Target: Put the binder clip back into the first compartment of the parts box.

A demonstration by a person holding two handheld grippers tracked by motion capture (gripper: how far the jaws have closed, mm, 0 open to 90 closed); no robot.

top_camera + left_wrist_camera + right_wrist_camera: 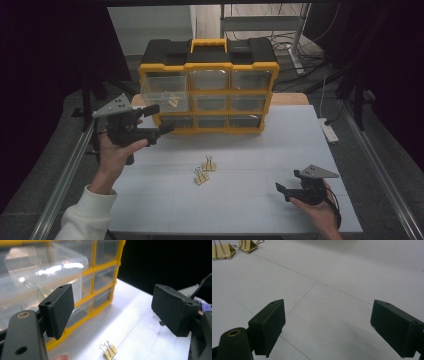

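right tool (289, 188) | jaws apart, empty | left tool (159, 120) | jaws apart, empty, by drawer (165, 92)

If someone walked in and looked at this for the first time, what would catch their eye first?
Probably the yellow and black drawer organizer at the far edge of the white table, its top-left clear drawer pulled out with a yellow binder clip inside. Next, two more binder clips lie mid-table. The left gripper hangs open near the pulled-out drawer; the right gripper rests open at the near right.
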